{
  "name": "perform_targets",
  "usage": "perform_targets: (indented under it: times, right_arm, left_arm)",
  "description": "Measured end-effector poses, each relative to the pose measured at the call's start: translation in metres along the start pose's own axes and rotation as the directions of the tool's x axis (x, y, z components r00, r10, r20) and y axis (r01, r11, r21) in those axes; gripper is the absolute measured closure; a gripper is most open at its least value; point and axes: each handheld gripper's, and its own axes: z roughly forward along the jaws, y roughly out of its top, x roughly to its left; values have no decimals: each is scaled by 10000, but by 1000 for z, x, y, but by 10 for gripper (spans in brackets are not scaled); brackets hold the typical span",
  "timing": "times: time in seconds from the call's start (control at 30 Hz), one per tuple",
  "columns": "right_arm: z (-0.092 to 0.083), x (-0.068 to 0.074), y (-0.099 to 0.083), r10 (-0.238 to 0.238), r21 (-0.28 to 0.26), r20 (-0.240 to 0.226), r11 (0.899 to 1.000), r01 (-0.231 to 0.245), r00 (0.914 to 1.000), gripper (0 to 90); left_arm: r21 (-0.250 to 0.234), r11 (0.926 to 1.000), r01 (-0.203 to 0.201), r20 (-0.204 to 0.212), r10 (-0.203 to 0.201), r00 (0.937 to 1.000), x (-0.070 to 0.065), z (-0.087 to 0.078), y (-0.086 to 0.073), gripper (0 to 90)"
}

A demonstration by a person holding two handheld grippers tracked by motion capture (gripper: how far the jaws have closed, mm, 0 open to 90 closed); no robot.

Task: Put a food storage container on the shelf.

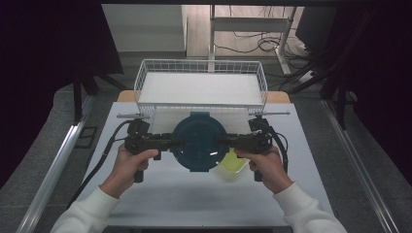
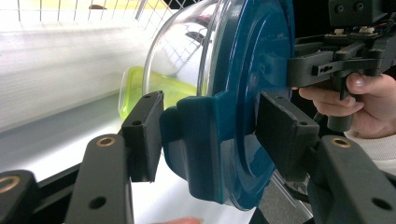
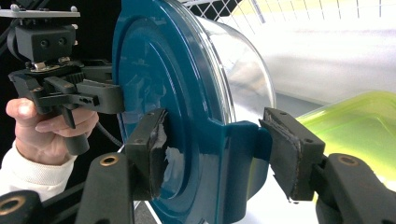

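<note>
I'm holding the round clear glass bowl with the dark teal plastic lid [image 1: 199, 141] between both claws, above the white surface [image 1: 160, 194].
Left claw [image 2: 208, 130] and right claw [image 3: 212, 149] are each gripping a lid latch tab, jaws half-spread. I'm judging it heavy, rigid, breakable and slick; the tabs are giving the surest hold. A lime-green container [image 1: 233, 165] is sitting beneath.

White wire basket [image 1: 201, 65] sits at far edge of the surface [image 1: 194, 194], white liner inside. Yellow-green lidded container [image 1: 233, 167] lies on the white surface mat, right of centre. Behind the basket: grey floor, white desk frame [image 1: 250, 24], tangle of cables [image 1: 262, 43]. Dark curtains [image 1: 43, 58] on both sides.
</note>
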Motion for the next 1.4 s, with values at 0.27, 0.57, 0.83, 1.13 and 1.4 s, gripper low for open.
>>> perform_targets:
  times: [0.27, 0.57, 0.83, 1.13, 1.4]
  right_arm:
    - [-2, 0, 9, -86, -102, 51, 9999, 86, 10000, 416]
    - [-6, 1, 23, -211, -200, 95, 9996, 213, 9997, 416]
    - [-9, 1, 33, -300, -290, 107, 9991, 303, 9995, 416]
    - [-8, -2, 44, -332, -417, 39, 9986, 333, 9994, 416]
    - [-7, -4, 60, -399, -499, -13, 9980, 398, 9992, 416]
  left_arm:
    - [-43, 9999, -118, 78, 118, 9999, 1, 1, 10, 438]
    - [-160, 9995, -258, 93, 260, 9996, 0, 1, 24, 439]
    - [-230, 9990, -395, 92, 397, 9992, -1, 1, 34, 439]
    - [-259, 9985, -481, 67, 483, 9988, 2, 2, 48, 440]
    - [-394, 9976, -565, 33, 566, 9984, 5, 1, 64, 441]
